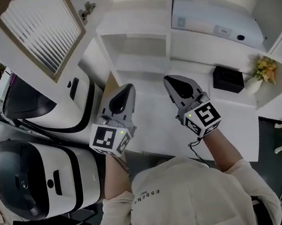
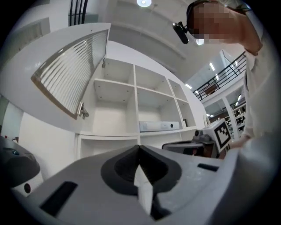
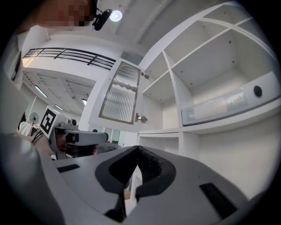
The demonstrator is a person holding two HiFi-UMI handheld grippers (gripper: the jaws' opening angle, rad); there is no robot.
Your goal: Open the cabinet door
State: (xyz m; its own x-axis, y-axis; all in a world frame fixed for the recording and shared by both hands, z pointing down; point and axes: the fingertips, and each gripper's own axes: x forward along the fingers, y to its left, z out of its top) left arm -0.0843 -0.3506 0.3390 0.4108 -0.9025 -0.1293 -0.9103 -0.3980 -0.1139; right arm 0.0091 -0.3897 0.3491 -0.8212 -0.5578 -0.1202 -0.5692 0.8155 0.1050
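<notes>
White-framed ribbed-glass cabinet door [image 1: 40,32] stood open, far left | likely stiff, glass fragile: take frame edge | left gripper [image 1: 125,88], right gripper [image 1: 171,80] were closed, empty

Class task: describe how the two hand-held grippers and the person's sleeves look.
Both the left gripper and right gripper are grey, tapered shells with dark padded jaws. Each carries a cube with black-and-white square markers; a thin dark cable hangs under the right one. The sleeves are pale.
</notes>
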